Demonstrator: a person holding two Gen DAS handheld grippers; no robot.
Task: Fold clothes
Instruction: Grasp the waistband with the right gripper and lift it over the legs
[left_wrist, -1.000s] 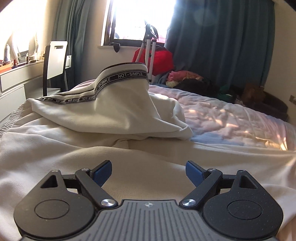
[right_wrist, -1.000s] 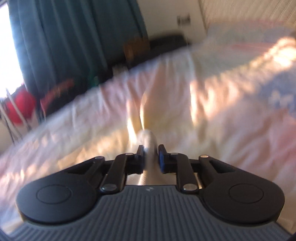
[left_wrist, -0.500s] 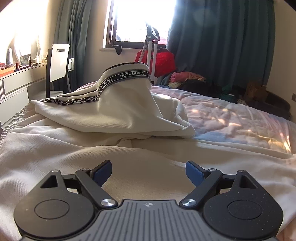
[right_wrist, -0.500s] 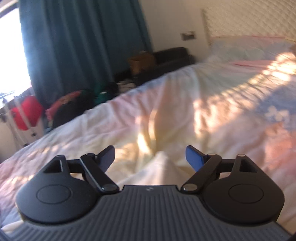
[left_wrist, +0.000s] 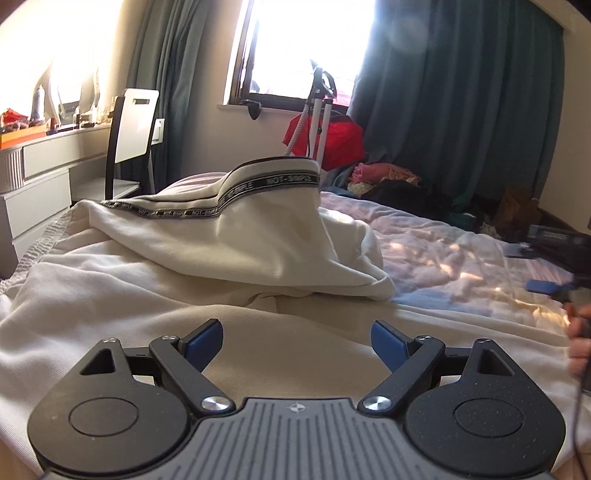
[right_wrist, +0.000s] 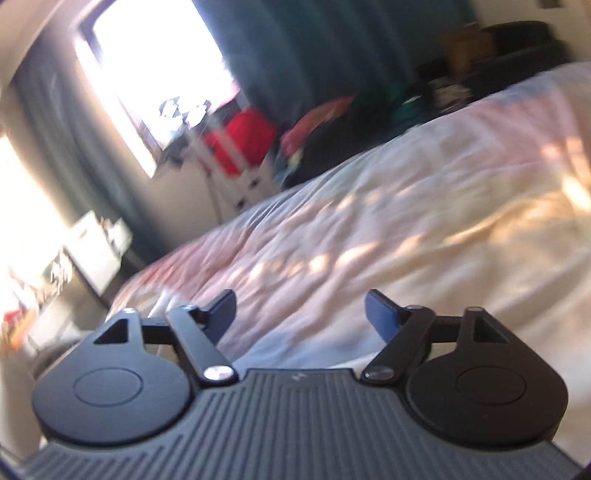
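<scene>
A cream garment (left_wrist: 229, 254) lies crumpled on the bed, its black-lettered waistband (left_wrist: 273, 181) humped up at the far side. My left gripper (left_wrist: 297, 339) hovers open just above the near flat part of the cloth, nothing between its blue pads. My right gripper (right_wrist: 300, 314) is open and empty over the pink quilt (right_wrist: 388, 229); its view is blurred and tilted. In the left wrist view the right gripper (left_wrist: 554, 286) shows at the right edge, with a hand (left_wrist: 580, 343) below it.
A white chair (left_wrist: 133, 136) and a desk (left_wrist: 40, 162) stand left of the bed. A red bag (left_wrist: 332, 140) and a pile of clothes (left_wrist: 391, 181) sit under the window by dark curtains (left_wrist: 461, 92). Pink quilt (left_wrist: 461, 258) spreads to the right.
The right gripper was shut on a fold of cream cloth, opened and let it go, then swung left toward the window. The left gripper has barely moved.
</scene>
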